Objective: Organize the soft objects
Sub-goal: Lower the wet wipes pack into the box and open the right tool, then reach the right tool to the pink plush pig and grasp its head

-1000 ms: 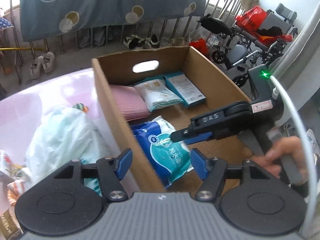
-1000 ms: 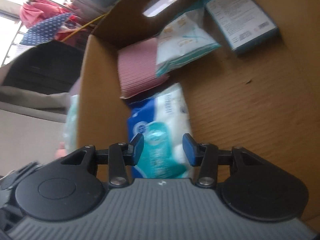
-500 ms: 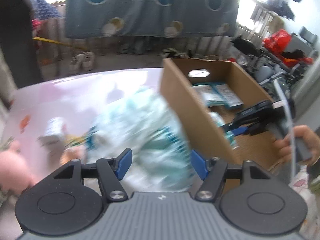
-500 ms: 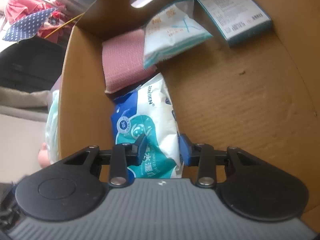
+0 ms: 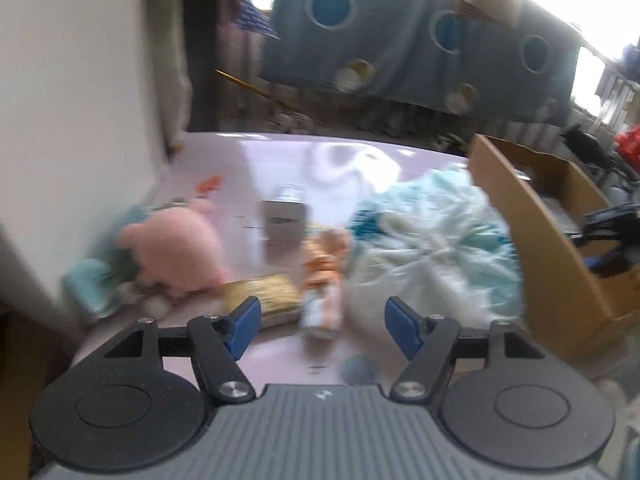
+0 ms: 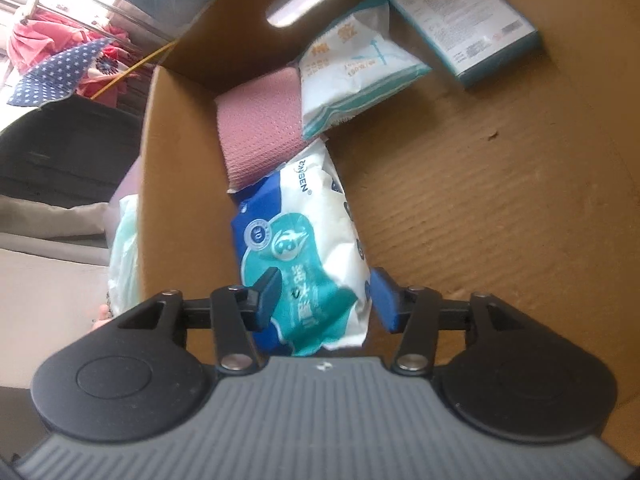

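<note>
The left gripper (image 5: 322,322) has swung away from the cardboard box (image 5: 532,232) since a second ago and now looks over the pink table (image 5: 280,160), while the right gripper (image 6: 326,300) has barely shifted inside the box. Its jaws, pinched in on the blue wet-wipes pack (image 6: 304,256) a half second back, have just been opening. The pack lies between the pads, and the right-hand pad stands clear of it, so the hold looks released. The pack sits on the box floor against the left wall, long axis running away from the gripper toward the pink folded cloth (image 6: 260,124), which it touches at its far end.

On the table side, the left jaws stand open and empty. Straight ahead between them, and nearest, lies a small orange-and-white packet (image 5: 324,284), long axis pointing away along the fingers. It's blurred, but it looks soft and crinkly. A pink plush toy (image 5: 176,248) sits off to the left, a bulky pale plastic bag (image 5: 432,248) to the right against the box. The left hand is clearly the nearer one for any of these.
</note>
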A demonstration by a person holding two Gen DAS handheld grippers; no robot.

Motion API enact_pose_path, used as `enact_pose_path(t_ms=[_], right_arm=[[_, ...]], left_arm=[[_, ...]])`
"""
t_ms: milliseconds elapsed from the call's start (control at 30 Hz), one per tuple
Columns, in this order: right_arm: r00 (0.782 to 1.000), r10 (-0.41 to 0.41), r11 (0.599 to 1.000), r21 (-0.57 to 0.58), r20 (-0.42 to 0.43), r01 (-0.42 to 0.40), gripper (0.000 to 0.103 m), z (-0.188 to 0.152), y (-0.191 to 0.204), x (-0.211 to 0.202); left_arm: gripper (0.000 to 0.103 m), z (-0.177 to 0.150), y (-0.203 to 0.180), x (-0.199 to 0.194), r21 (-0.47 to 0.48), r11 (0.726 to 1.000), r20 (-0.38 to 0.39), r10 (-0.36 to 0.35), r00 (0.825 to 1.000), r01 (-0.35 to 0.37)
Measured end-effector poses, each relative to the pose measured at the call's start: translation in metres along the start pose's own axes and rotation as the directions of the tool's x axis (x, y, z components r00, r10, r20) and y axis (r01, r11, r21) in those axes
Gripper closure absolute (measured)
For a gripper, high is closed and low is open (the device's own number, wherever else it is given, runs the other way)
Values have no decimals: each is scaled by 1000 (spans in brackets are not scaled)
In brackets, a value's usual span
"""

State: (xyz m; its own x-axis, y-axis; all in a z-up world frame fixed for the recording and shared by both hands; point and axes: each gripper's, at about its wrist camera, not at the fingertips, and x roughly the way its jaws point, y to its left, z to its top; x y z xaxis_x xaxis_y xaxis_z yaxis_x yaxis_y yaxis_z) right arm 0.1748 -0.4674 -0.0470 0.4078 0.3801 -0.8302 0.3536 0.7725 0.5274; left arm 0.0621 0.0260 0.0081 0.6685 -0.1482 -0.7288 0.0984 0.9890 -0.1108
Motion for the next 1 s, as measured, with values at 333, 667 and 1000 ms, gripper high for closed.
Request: enact_pose_path(t_ms=[333, 667, 1000], right_arm=[[983, 116, 984, -150, 143, -94, 48, -28, 55, -76], [913, 394, 823, -401, -108, -403, 30, -87, 201, -35], [852, 361, 789, -362, -380, -496, 29, -131, 335, 150]], left_arm=[[33, -31, 39, -18, -39, 986, 61, 166, 984, -164], [33, -43, 56, -18, -56, 988, 155, 154, 976, -147], [34, -11, 85, 34, 9, 978, 166, 203, 965, -207]])
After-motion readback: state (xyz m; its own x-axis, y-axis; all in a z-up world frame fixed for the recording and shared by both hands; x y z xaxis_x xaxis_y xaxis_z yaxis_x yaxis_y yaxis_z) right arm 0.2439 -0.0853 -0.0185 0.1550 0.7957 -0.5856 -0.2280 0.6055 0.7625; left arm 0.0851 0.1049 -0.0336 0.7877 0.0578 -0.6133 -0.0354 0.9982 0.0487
